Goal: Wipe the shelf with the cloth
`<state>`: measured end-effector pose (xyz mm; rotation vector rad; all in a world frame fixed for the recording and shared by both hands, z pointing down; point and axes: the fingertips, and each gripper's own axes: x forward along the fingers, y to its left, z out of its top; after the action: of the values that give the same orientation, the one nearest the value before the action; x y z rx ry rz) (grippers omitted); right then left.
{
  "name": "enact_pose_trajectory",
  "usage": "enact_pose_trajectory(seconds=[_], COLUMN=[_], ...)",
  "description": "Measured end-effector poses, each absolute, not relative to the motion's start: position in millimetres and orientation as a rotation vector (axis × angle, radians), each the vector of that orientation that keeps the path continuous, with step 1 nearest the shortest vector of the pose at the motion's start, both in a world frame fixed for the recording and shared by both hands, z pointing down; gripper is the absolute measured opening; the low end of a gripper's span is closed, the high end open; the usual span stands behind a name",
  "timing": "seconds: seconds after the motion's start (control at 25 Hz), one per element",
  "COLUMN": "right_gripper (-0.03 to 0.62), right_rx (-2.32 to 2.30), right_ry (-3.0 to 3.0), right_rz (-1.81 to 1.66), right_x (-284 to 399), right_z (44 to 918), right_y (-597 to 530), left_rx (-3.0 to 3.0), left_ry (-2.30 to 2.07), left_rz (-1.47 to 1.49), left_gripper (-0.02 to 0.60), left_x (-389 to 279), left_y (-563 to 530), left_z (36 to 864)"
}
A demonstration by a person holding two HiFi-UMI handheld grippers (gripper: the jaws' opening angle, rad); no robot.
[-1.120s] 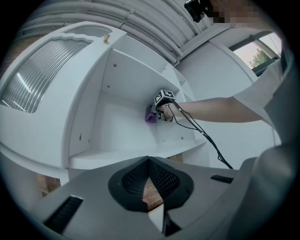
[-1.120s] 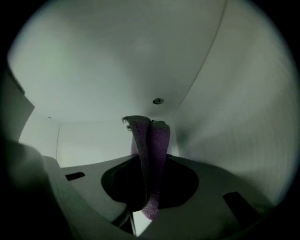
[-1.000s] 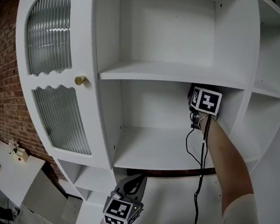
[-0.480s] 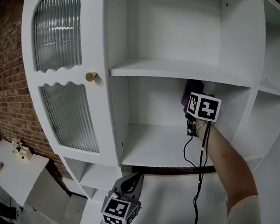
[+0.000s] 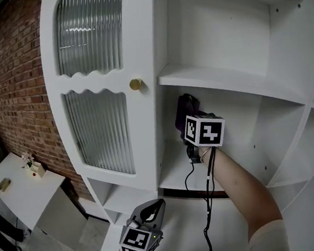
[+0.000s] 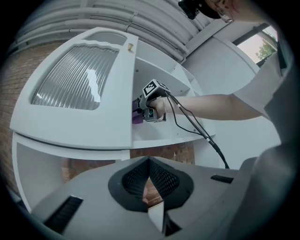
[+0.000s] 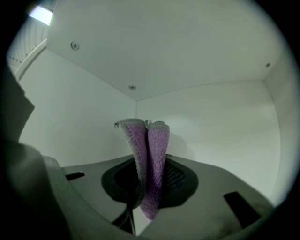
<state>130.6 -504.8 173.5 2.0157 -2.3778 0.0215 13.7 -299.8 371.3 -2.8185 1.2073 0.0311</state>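
Observation:
My right gripper [image 5: 192,119] reaches into the middle compartment of the white cabinet, close to its left wall and back corner. It is shut on a folded purple cloth [image 7: 151,150], which stands up out of the jaws towards the corner; whether the cloth touches the wall I cannot tell. In the head view the cloth [image 5: 186,106] shows above the marker cube. The shelf board [image 5: 179,176] lies below the hand. My left gripper [image 5: 159,204] hangs low in front of the cabinet base, shut and empty [image 6: 149,161]. From there the right gripper [image 6: 151,102] shows on the shelf.
A ribbed glass door [image 5: 93,73] with a brass knob [image 5: 135,85] stands left of the compartment. The upper shelf [image 5: 235,82] is just overhead. A black cable [image 5: 206,200] hangs from my right gripper. A brick wall [image 5: 16,74] and a small white table [image 5: 21,190] are at left.
My right gripper has carried the cloth leftward along the back of the compartment, from near the right divider to the left corner. The left gripper has stayed low.

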Motion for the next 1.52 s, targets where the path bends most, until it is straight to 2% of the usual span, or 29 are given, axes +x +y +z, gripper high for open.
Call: enact_pose_trajectory(seconds=[0.24,0.64,0.96,1.52], right_gripper=[0.089,0.091,0.091,0.091], right_rx=[1.978,1.97,2.03,2.184], right_ry=[-2.393,-2.355,-2.331,-2.226], right_rz=[-0.004,-0.157,-0.172,-0.13], right_x=[97.6,111.0,147.5,254.6], right_z=[179.1,172.4,166.8,168.6], right_y=[-533.4,-545.5,-535.4,-506.7], left_rx=[-2.82,-2.84,-2.825,-2.828], left_ry=[1.263,1.259,1.259,1.222], left_rz=[0.034,0.054,0.0,-0.014], left_gripper=[0.005,0.005,0.005,0.005], left_x=[-15.6,-17.3,-5.4,32.1], left_y=[-312.7,-318.9,-313.9,-301.9], left_z=[382.8,386.5,389.4,390.2])
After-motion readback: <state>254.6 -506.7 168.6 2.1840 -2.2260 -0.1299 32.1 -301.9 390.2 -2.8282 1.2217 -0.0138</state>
